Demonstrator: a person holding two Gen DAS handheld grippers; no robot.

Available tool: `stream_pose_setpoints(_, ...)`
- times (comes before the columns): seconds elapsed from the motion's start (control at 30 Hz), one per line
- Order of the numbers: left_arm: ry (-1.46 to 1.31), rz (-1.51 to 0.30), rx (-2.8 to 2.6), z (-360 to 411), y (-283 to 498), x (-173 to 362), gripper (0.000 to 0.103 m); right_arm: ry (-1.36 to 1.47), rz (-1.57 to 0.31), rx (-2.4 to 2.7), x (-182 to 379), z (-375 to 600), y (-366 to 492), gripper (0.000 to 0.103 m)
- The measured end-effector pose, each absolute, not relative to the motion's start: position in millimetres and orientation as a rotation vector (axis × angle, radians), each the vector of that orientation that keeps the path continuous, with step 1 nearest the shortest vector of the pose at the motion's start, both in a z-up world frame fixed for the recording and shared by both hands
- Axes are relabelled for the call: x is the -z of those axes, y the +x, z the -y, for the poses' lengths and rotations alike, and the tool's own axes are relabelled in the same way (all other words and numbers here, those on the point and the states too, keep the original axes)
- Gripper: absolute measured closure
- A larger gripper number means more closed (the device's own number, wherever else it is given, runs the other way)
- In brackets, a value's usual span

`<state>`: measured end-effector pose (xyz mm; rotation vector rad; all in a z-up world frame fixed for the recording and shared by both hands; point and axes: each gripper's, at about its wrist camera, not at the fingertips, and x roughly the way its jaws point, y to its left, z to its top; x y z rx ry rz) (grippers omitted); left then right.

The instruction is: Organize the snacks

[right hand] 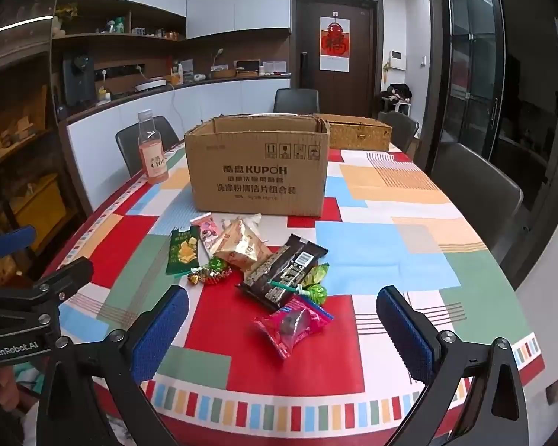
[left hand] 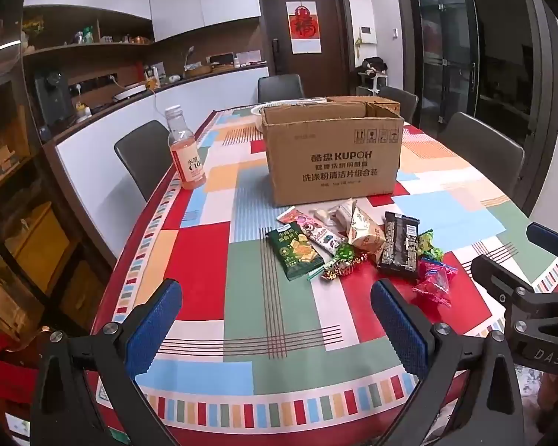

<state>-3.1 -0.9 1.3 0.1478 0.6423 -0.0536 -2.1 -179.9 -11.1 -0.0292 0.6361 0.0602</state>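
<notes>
A pile of snacks lies on the table in front of an open cardboard box (left hand: 333, 152) (right hand: 256, 169): a green cracker packet (left hand: 295, 252) (right hand: 182, 251), a dark chocolate bar wrapper (left hand: 400, 245) (right hand: 284, 271), a pink sachet (left hand: 433, 282) (right hand: 292, 323), a tan packet (left hand: 366, 230) (right hand: 241, 245) and small candies. My left gripper (left hand: 275, 319) is open and empty, near the table's front edge, short of the pile. My right gripper (right hand: 282, 334) is open and empty, with the pink sachet lying between its fingers' line of sight.
A pink drink bottle (left hand: 186, 148) (right hand: 152, 148) stands at the table's left edge. A wicker basket (right hand: 357, 132) sits behind the box. Dark chairs (left hand: 141, 156) (right hand: 476, 193) surround the colourful tablecloth (left hand: 241, 353). A counter runs along the left wall.
</notes>
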Motion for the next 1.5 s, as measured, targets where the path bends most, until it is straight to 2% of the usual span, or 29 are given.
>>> stream_pose_setpoints(1.5, 0.134, -0.675, 0.052, 2.6, -0.4, 5.8, 0.0, -0.023, -0.644, -0.065, 14.1, 179.7, -2.2, 0.001)
